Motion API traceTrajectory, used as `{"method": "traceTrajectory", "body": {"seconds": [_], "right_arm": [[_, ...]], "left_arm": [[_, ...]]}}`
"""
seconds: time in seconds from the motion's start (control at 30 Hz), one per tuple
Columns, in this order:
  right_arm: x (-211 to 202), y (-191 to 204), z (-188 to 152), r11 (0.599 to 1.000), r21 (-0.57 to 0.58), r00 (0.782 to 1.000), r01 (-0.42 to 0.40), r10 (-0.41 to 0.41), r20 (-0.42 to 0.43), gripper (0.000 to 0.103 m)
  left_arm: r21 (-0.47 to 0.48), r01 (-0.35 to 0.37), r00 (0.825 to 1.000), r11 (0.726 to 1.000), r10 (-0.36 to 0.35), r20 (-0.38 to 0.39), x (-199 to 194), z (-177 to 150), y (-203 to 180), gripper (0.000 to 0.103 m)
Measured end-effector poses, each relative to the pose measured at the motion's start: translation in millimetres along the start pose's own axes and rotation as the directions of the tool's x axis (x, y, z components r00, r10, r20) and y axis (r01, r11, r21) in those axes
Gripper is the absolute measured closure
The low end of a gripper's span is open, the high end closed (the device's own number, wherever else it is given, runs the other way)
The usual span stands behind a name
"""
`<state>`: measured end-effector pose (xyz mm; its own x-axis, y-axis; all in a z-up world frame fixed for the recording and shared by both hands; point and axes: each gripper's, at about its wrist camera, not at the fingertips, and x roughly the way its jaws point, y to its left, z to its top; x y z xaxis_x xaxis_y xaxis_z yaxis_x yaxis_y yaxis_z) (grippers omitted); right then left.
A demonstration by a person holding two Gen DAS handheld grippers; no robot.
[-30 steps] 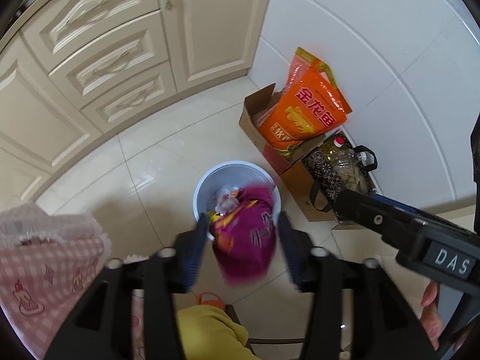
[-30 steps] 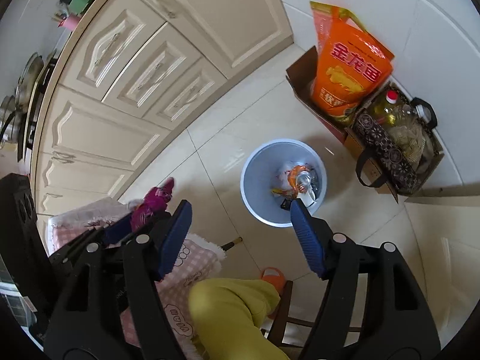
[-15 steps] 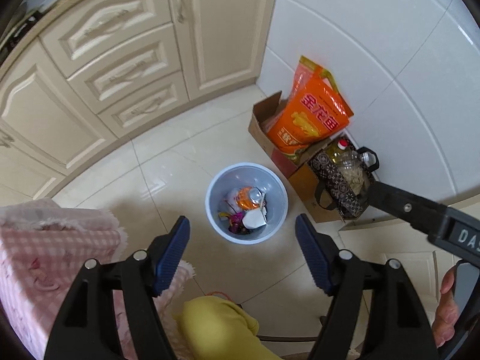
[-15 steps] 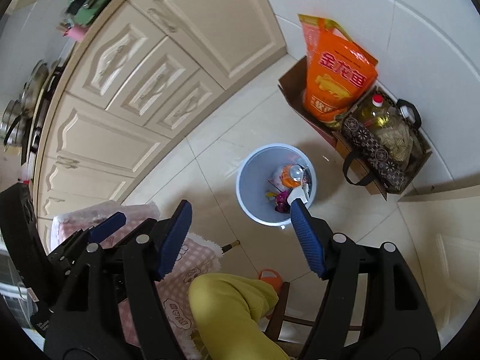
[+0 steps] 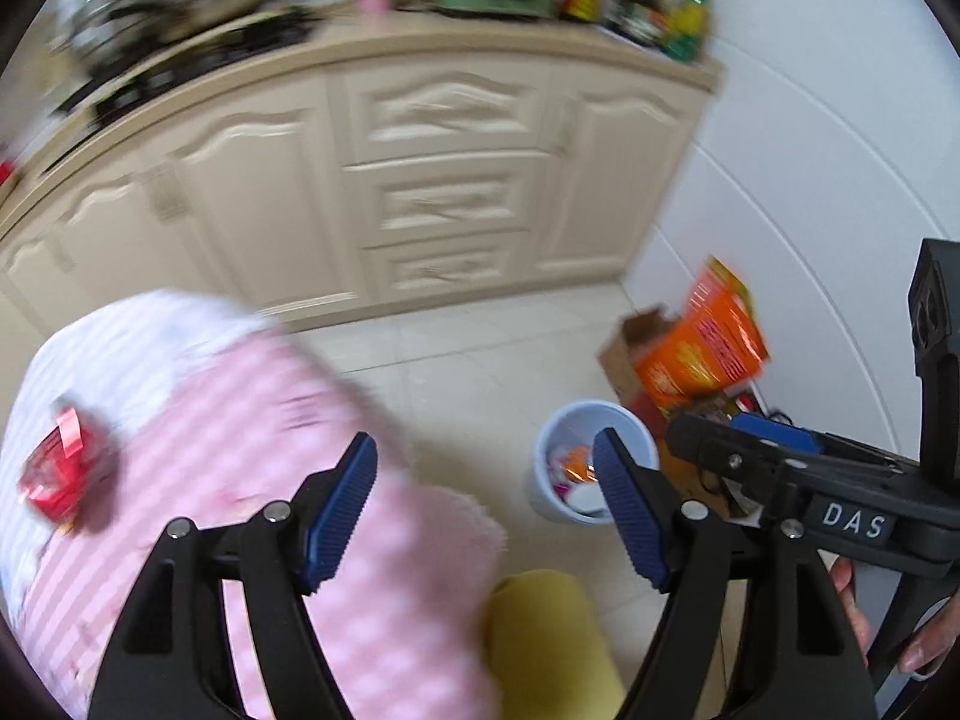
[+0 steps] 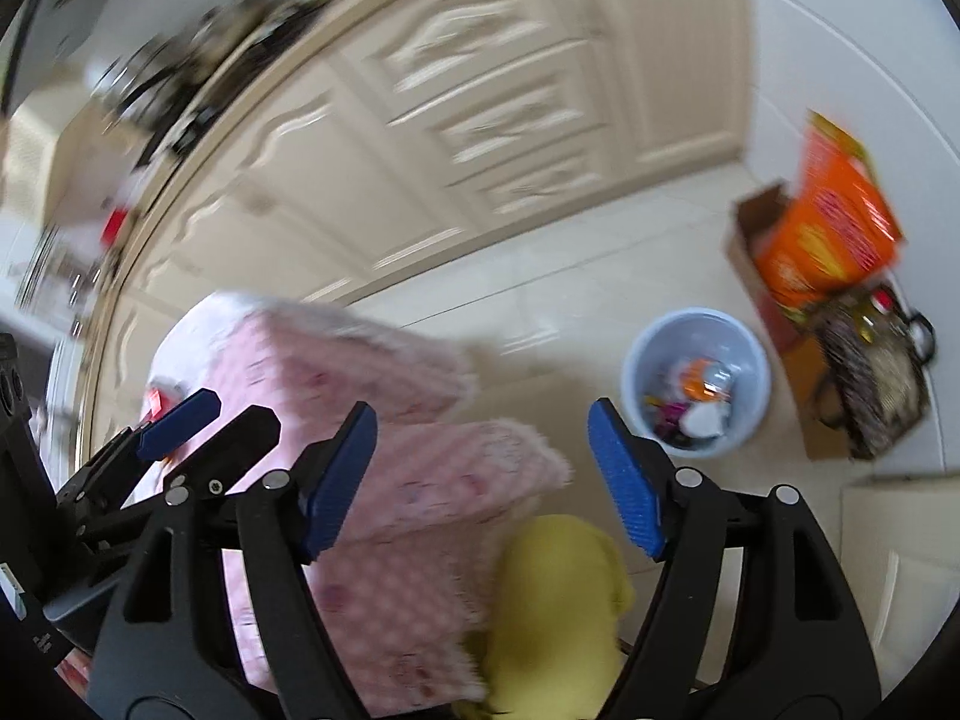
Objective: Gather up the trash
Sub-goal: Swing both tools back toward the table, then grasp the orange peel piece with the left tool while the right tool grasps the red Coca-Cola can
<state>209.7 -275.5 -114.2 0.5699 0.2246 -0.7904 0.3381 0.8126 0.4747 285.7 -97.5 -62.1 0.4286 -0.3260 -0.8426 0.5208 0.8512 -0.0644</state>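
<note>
Kitchen floor, both views blurred: left gripper (image 5: 486,501) and right gripper (image 6: 483,474) hang above a table draped in a pink checked cloth (image 5: 252,420), each w/ blue pads spread wide and nothing between them. The right gripper's jaws are opening at this moment; the left's stand wide apart, also empty. A pale blue bin (image 6: 696,381) sits on the cream tile floor, well apart from both tools, w/ mixed trash inside: an orange-and-silver piece, something purple, a white scrap. Just beside the bin, against the white wall, a cardboard box (image 6: 756,222) holds an orange bag (image 6: 828,228), w/ a dark patterned tote (image 6: 870,384) next to it. On the cloth near its left edge lies a red packet (image 5: 57,474), too blurred to read. Cream cabinets (image 5: 444,180) run behind, countertop items smeared. A yellow-clad knee (image 6: 552,612) shows low between the fingers.
</note>
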Motion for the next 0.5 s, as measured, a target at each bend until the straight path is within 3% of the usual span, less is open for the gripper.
{"method": "traceTrajectory", "body": {"seconds": [0.13, 0.3, 0.43, 0.5], "right_arm": [[22.6, 64.0, -4.4, 0.994, -0.091, 0.998, -0.053, 0.049, -0.051, 0.027], [64.9, 144.9, -13.0, 0.977, -0.161, 0.981, -0.141, 0.117, -0.153, 0.027], [108.1, 199.1, -16.5, 0.955, -0.127, 0.935, -0.269, 0.227, -0.273, 0.027], [125.6, 218.6, -19.1, 0.953, -0.111, 0.923, -0.283, 0.239, -0.302, 0.027]], "left_arm": [[-0.111, -0.062, 0.997, 0.992, 0.065, 0.031, -29.4, -16.5, 73.5, 0.029], [-0.26, -0.138, 0.987, 0.956, 0.154, 0.044, -57.0, -44.4, 168.6, 0.028], [-0.35, -0.185, 0.978, 0.918, 0.207, 0.026, -65.3, -64.6, 229.1, 0.027], [-0.386, -0.184, 0.978, 0.904, 0.207, 0.019, -66.6, -74.7, 253.6, 0.027]]}}
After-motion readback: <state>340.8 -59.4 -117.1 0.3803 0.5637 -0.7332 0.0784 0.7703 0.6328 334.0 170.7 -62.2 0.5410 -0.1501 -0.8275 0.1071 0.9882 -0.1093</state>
